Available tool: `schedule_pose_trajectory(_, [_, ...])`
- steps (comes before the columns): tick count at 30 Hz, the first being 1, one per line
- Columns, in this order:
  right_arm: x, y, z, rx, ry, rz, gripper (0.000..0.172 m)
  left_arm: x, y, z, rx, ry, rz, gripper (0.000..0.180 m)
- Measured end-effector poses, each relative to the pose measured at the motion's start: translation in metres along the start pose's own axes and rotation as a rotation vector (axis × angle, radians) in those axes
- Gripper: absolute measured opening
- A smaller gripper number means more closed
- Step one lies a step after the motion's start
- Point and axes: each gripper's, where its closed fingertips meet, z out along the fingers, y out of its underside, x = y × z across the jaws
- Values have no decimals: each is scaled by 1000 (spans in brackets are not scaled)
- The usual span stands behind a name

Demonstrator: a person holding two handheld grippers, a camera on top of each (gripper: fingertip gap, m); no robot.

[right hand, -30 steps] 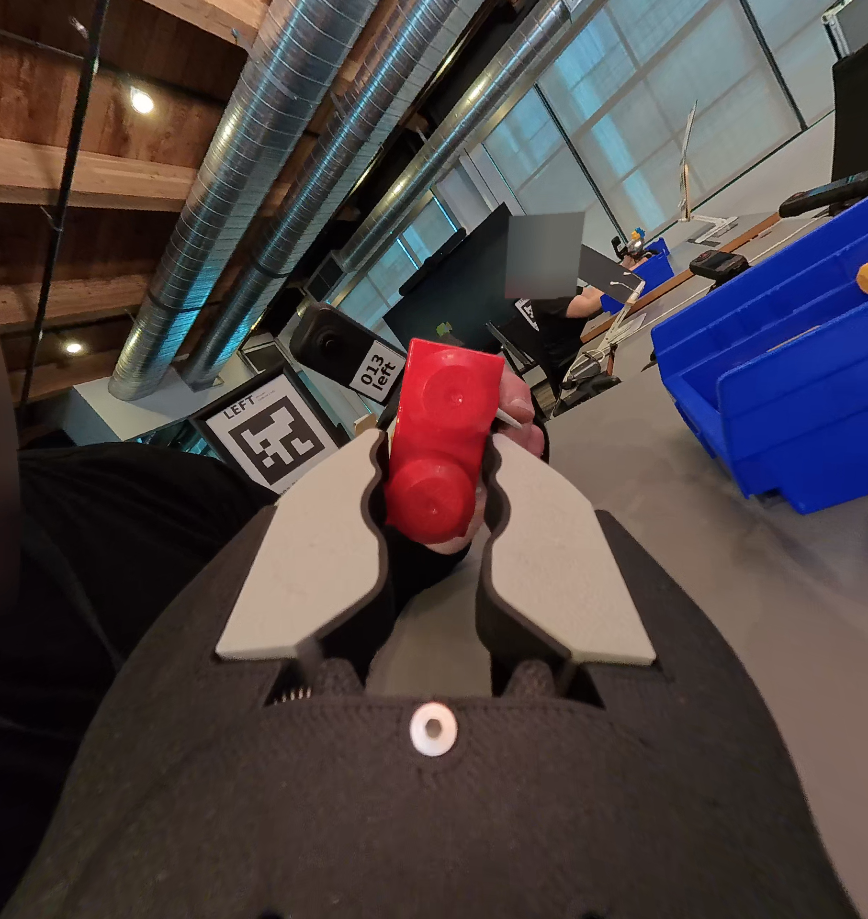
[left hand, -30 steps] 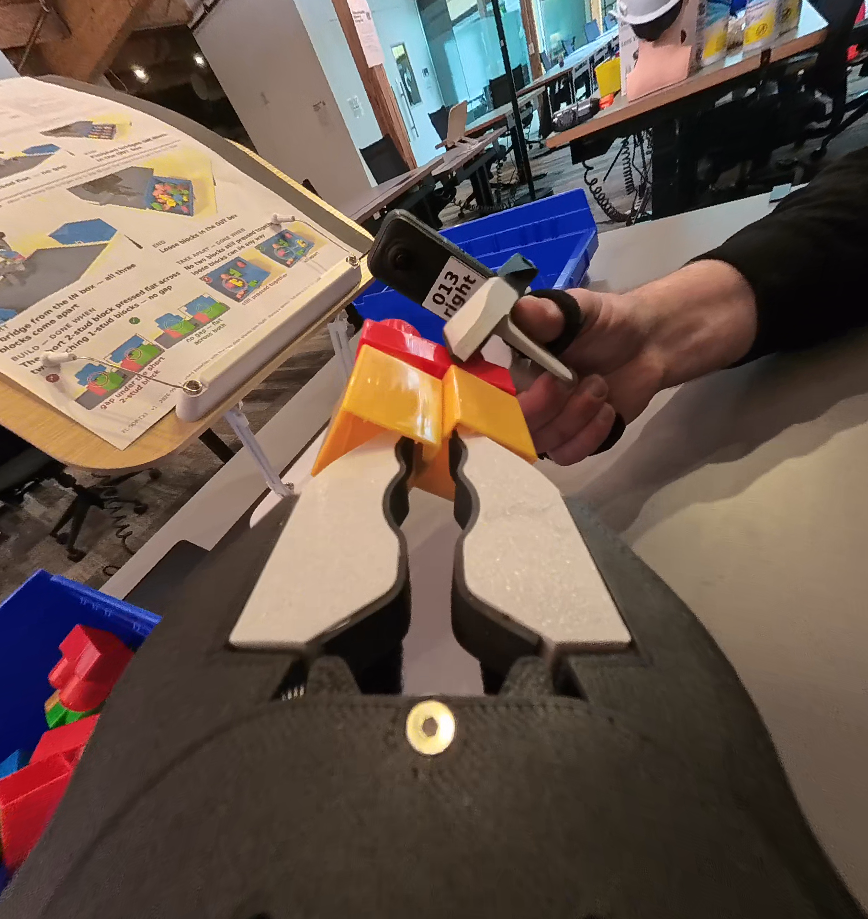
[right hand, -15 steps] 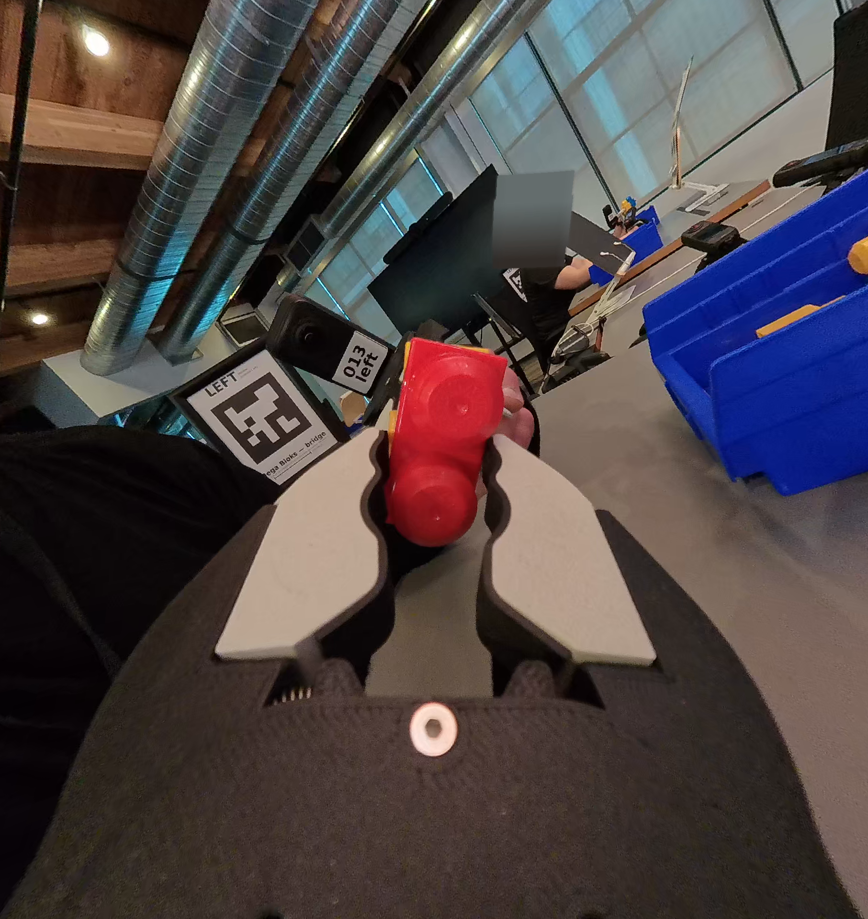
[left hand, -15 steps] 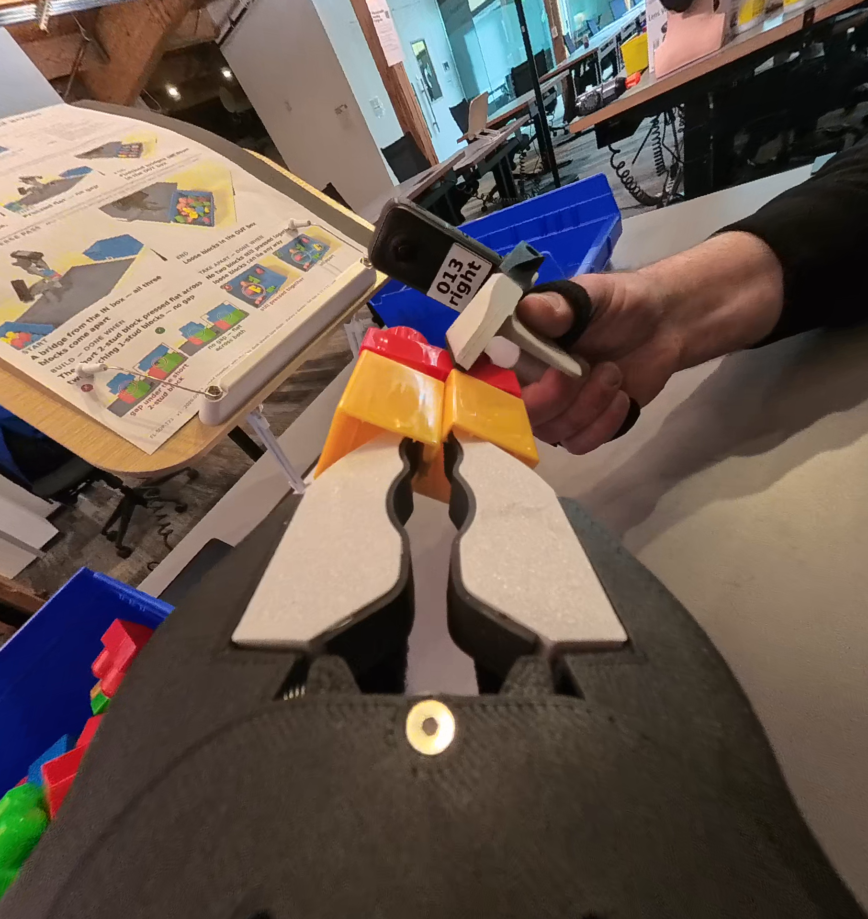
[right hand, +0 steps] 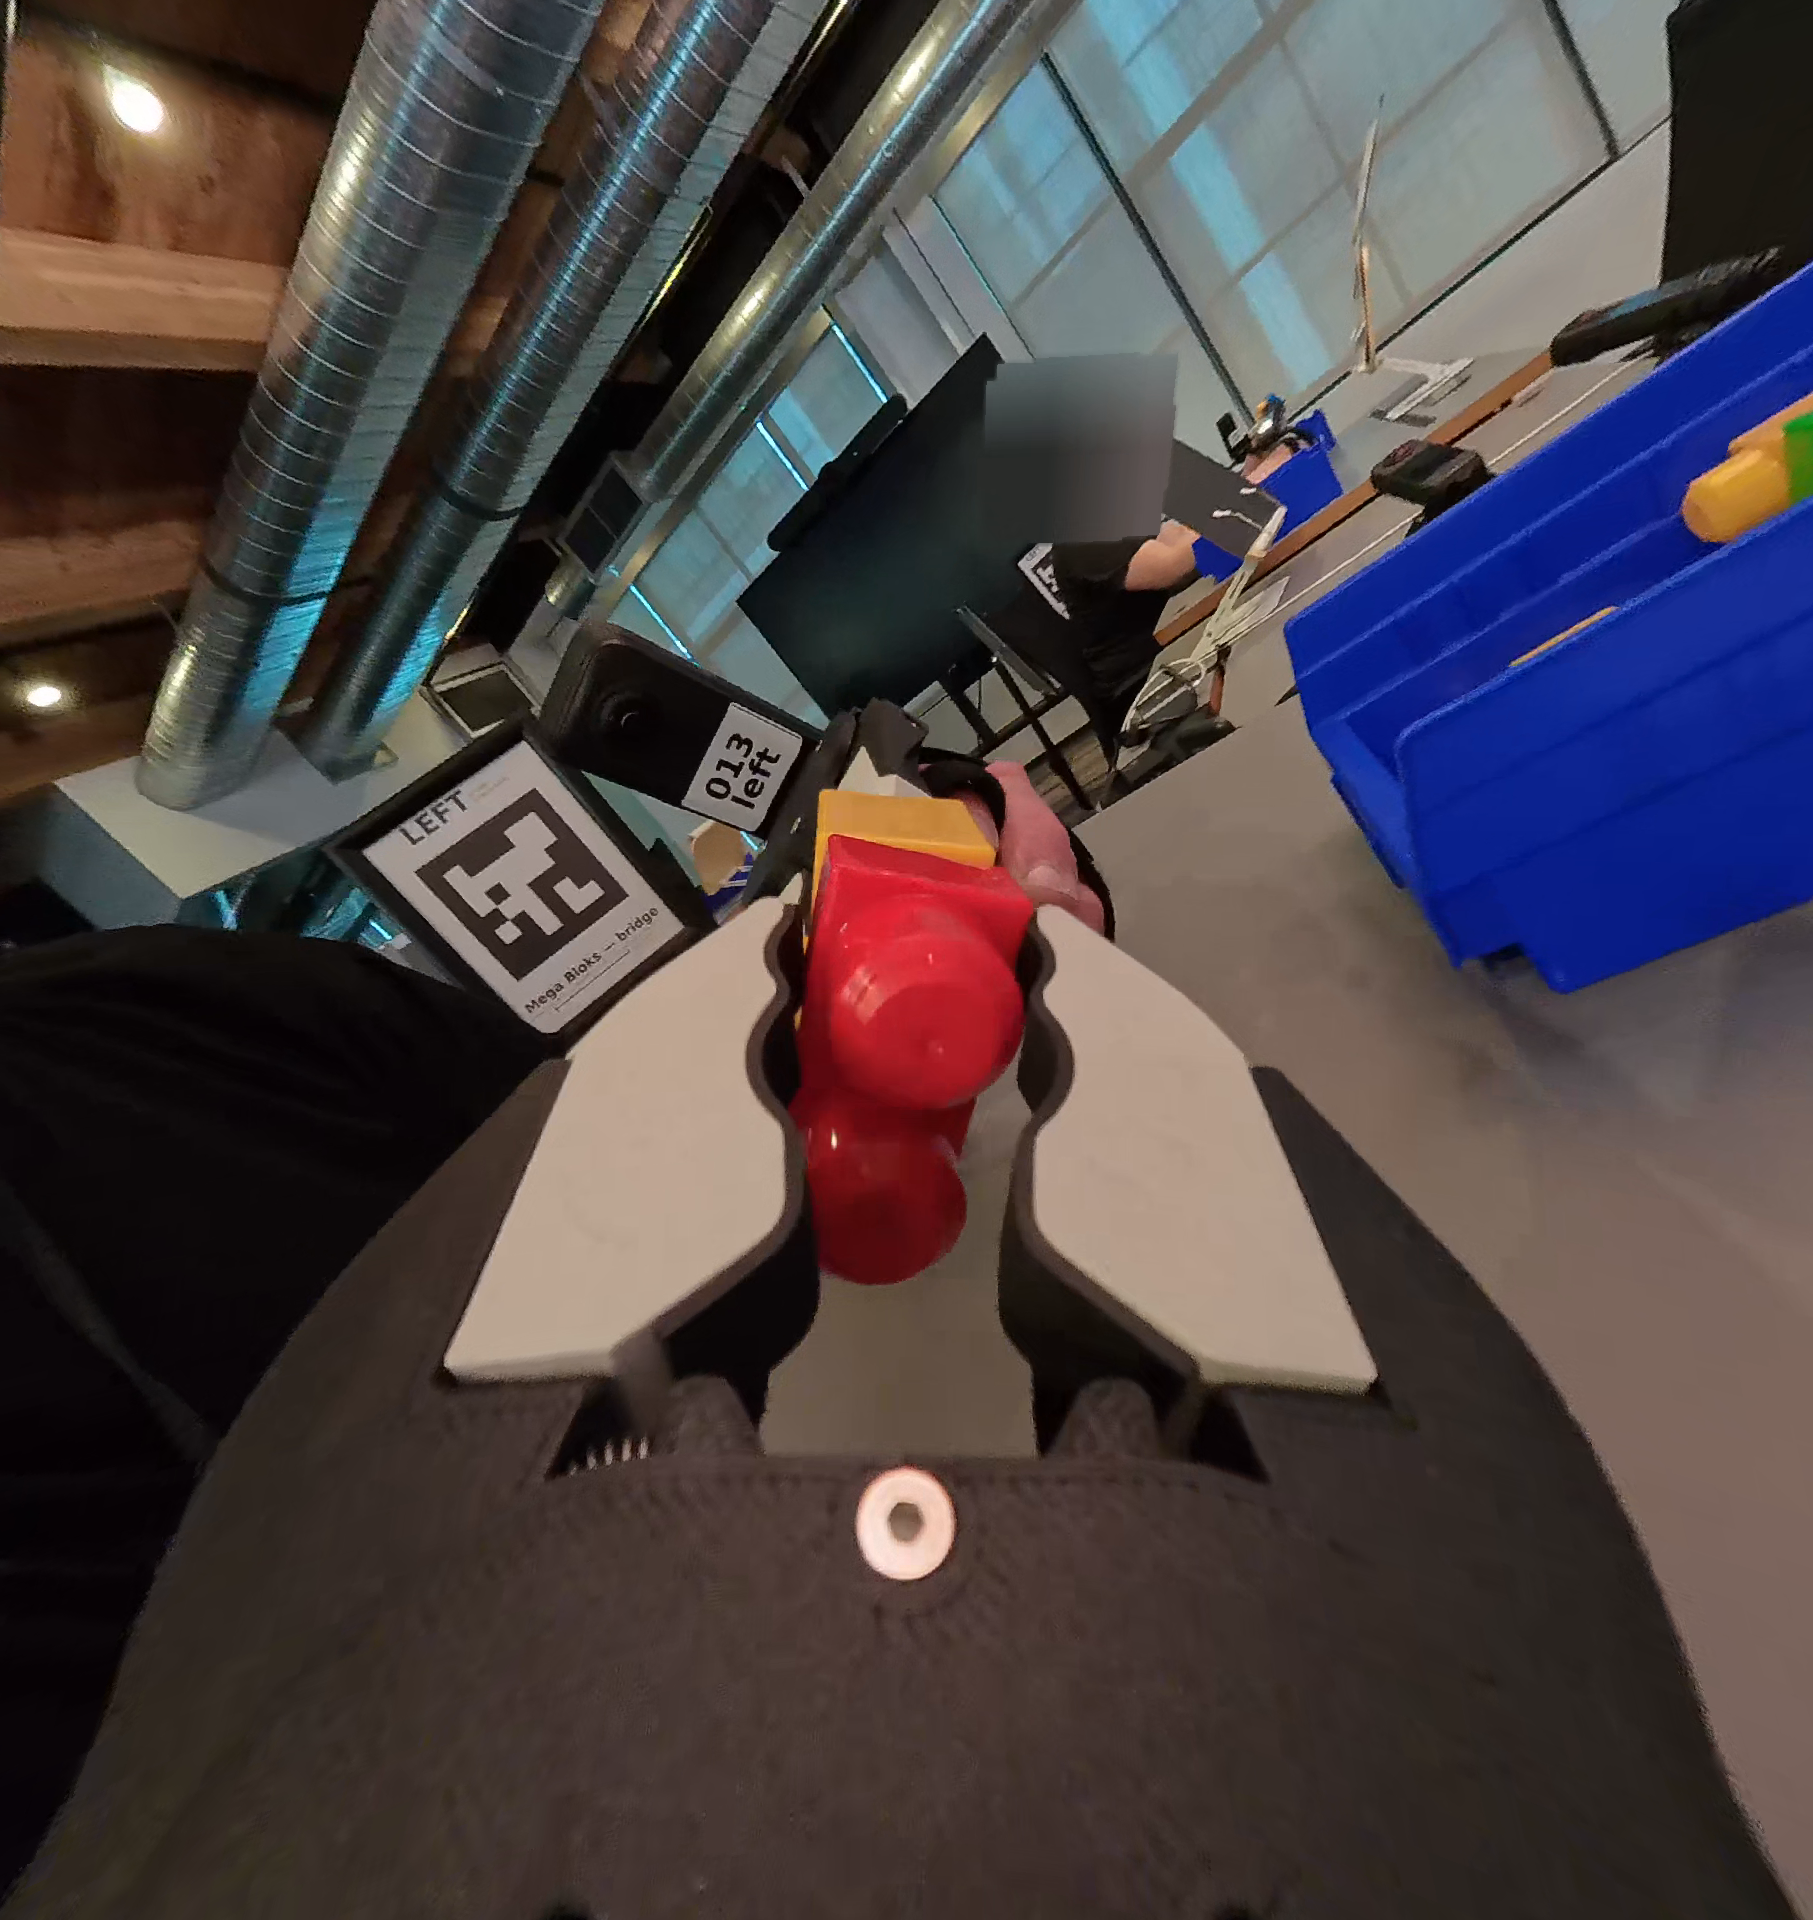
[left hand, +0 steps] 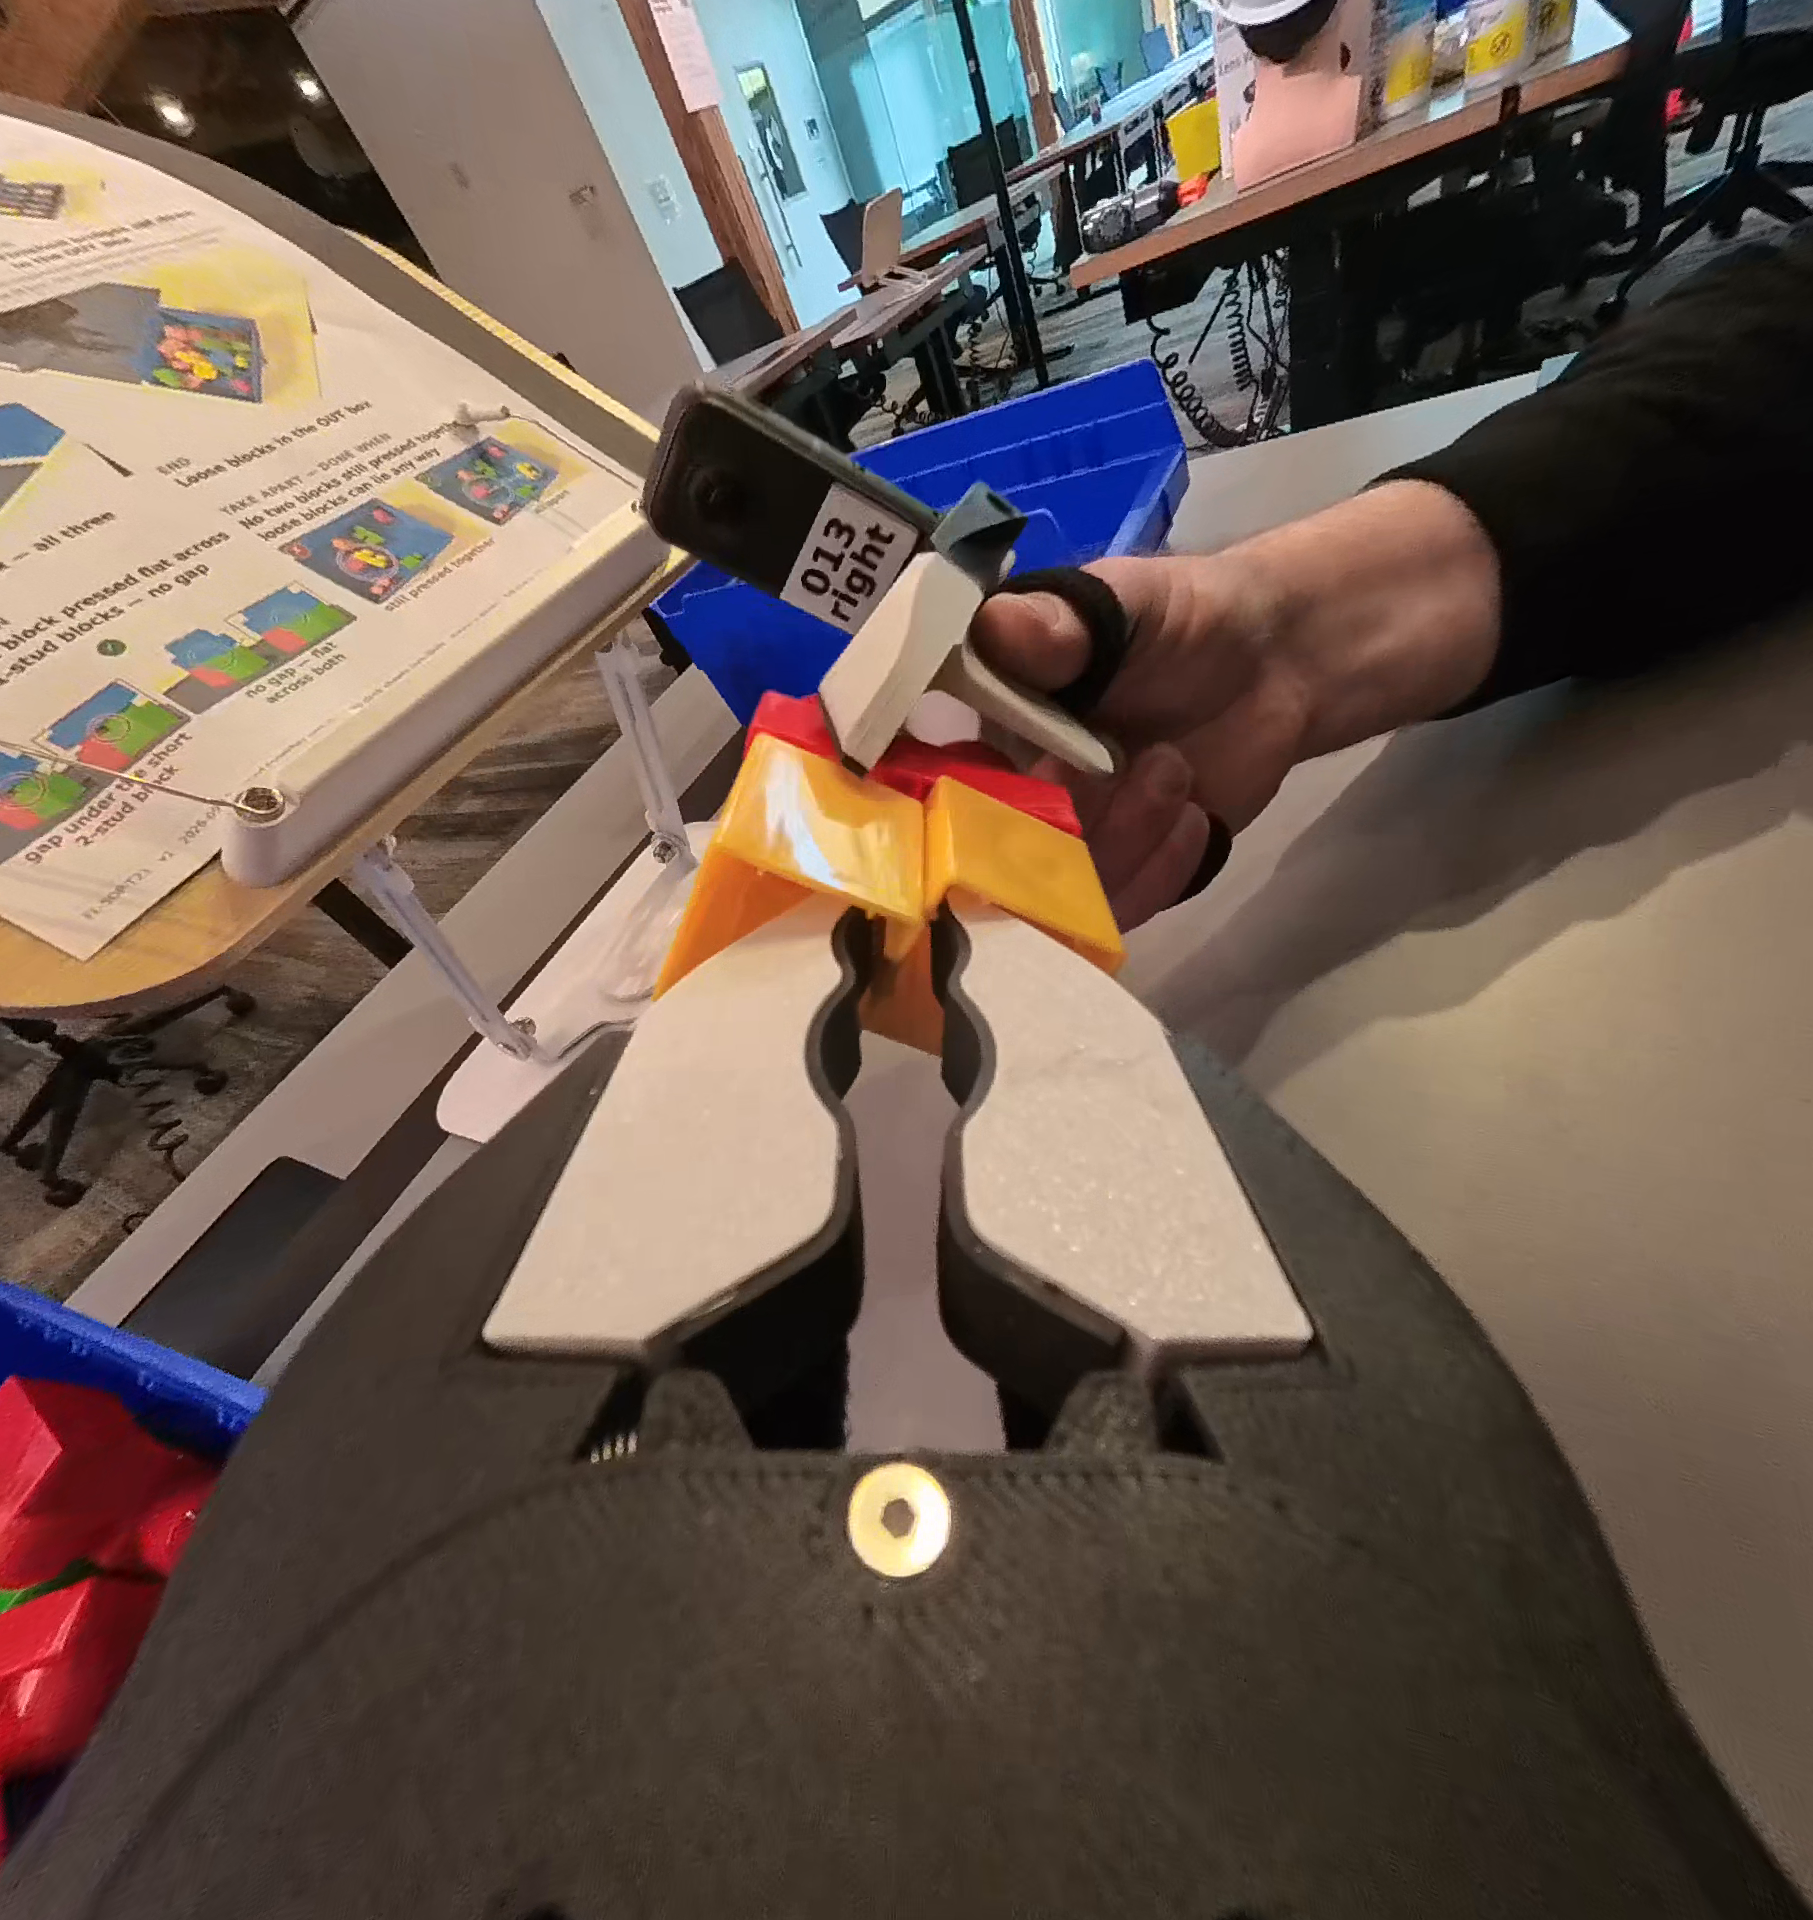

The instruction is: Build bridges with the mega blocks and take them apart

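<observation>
Two grippers on one block assy, held above grey table [left hand: 1504, 1143]; left gripper [left hand: 897, 971] jaws nearly together, pinching thin wall of yellow block [left hand: 829, 842]; right gripper [right hand: 907, 997] jaws spread wider, clamped on sides of red 2-stud block [right hand: 907, 997], which sits against yellow; farther off, blue bins [right hand: 1608, 748] w/ loose blocks; instruction sheet [left hand: 154, 520] on stand at left.

Silver ceiling ducts [right hand: 289, 416], tall windows [right hand: 1245, 187], rows of desks [left hand: 1297, 197].
</observation>
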Motion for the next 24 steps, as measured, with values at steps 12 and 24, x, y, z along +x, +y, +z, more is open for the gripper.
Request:
schedule_pose_trajectory(12, [1, -8, -4, 87, -5, -8, 38, -3, 0, 5, 37, 34, -72, 14])
schedule_pose_trajectory(24, [10, -2, -9, 141, -34, 9, 39, 0, 9, 3, 19, 93, -94, 19])
